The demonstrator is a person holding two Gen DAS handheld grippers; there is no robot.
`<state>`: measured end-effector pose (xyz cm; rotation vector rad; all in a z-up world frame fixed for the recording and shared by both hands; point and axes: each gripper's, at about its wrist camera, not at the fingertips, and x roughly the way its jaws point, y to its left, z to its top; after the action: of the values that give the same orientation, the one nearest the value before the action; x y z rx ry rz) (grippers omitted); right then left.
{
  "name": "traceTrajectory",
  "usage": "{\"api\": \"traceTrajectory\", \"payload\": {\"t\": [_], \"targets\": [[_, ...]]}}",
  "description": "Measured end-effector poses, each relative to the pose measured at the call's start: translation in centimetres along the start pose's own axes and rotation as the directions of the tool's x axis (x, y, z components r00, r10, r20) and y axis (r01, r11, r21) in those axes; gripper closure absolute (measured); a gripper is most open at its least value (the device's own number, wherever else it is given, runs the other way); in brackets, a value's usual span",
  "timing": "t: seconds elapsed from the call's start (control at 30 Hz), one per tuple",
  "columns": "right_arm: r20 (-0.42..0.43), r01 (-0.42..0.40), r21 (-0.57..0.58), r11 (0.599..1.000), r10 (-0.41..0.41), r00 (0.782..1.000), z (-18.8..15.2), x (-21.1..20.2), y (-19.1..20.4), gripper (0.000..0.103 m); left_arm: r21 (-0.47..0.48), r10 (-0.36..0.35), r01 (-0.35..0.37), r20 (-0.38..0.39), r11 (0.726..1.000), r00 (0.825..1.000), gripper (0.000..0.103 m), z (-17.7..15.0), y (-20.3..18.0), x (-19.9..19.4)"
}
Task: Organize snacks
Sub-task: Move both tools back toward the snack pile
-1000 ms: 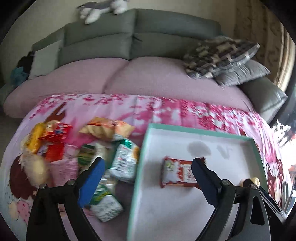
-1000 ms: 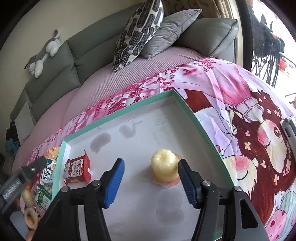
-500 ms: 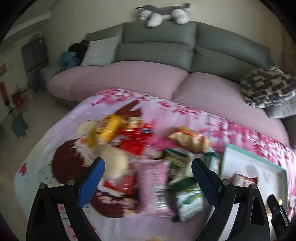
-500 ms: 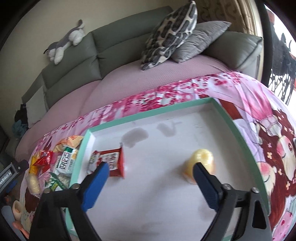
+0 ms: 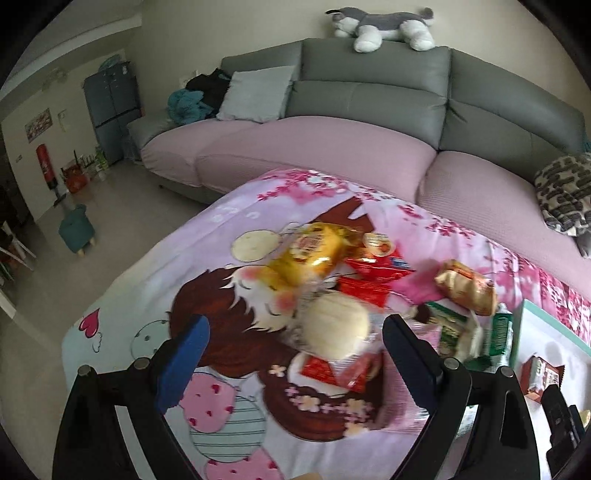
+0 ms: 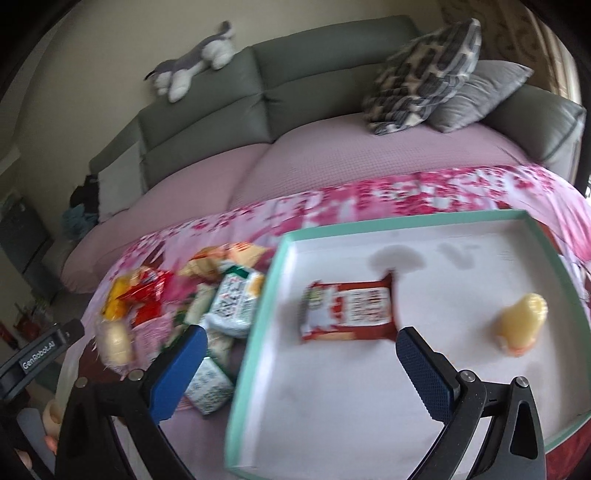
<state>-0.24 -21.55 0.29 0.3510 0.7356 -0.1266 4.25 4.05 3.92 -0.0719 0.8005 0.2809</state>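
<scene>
Both pairs of jaws stand wide with nothing between the pads: your right gripper (image 6: pixel 299 373) has just been opening and is clear of the yellow jelly cup (image 6: pixel 522 321), and your left gripper (image 5: pixel 295 365) hangs spread above the snack heap.

Nearest to your left gripper lies a pale round bun in clear wrap (image 5: pixel 334 326), resting on a red packet (image 5: pixel 325 373). Just beyond it sit the yellow bag (image 5: pixel 314 254) and more red packets (image 5: pixel 369 280), and toward the tray side a tan snack bag (image 5: pixel 465 288) and green-and-white packets (image 6: pixel 232 299). All of these lie loose and overlapping on the cartoon-printed blanket (image 5: pixel 155 280), crowded against the left edge of the tray.

In the right wrist view, the green-rimmed tray (image 6: pixel 258 317) lies in front of your right gripper. Only two things are in it: a red wafer packet (image 6: pixel 347 310) near its left edge and the jelly cup toward its right edge, well apart. Most of the tray floor is bare.

By my reading you are early in the job: two snacks placed, the bulk of the heap still to move. The bun looks like the next pick for your left gripper. Beyond the blanket stands the sofa (image 5: pixel 369 99), with a plush dog (image 5: pixel 384 24) on its back.
</scene>
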Motion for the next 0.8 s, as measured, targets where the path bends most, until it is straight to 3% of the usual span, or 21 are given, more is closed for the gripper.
{"api": "traceTrajectory", "payload": {"t": [0.33, 0.43, 0.53, 0.67, 0.8], "targets": [[-0.036, -0.055, -0.101, 0.993, 0.052, 0.998, -1.3, 1.7, 5.7, 0.001, -0.078, 0.002, -0.005, -0.040, 0.997, 0.999, 0.008, 0.5, 4.4, 1.8], [-0.052, -0.056, -0.129, 0.990, 0.050, 0.997, -1.8, 2.2, 6.6, 0.010, -0.089, -0.009, 0.004, -0.053, 0.996, 0.999, 0.008, 0.4, 5.1, 2.4], [-0.063, -0.050, -0.143, 0.988, 0.041, 0.997, -2.1, 2.6, 6.8, 0.010, -0.068, -0.038, 0.034, -0.068, 0.997, 0.997, 0.008, 0.3, 4.9, 3.3], [-0.073, -0.037, -0.149, 0.988, 0.026, 0.997, -2.2, 3.0, 6.9, 0.022, -0.006, -0.101, 0.101, -0.099, 0.995, 0.990, 0.008, 0.1, 3.5, 4.3], [-0.081, -0.049, -0.154, 0.987, 0.037, 0.996, -2.3, 3.3, 6.8, 0.026, 0.073, -0.156, 0.165, -0.119, 0.984, 0.981, 0.008, -0.1, 1.6, 4.8]]}}
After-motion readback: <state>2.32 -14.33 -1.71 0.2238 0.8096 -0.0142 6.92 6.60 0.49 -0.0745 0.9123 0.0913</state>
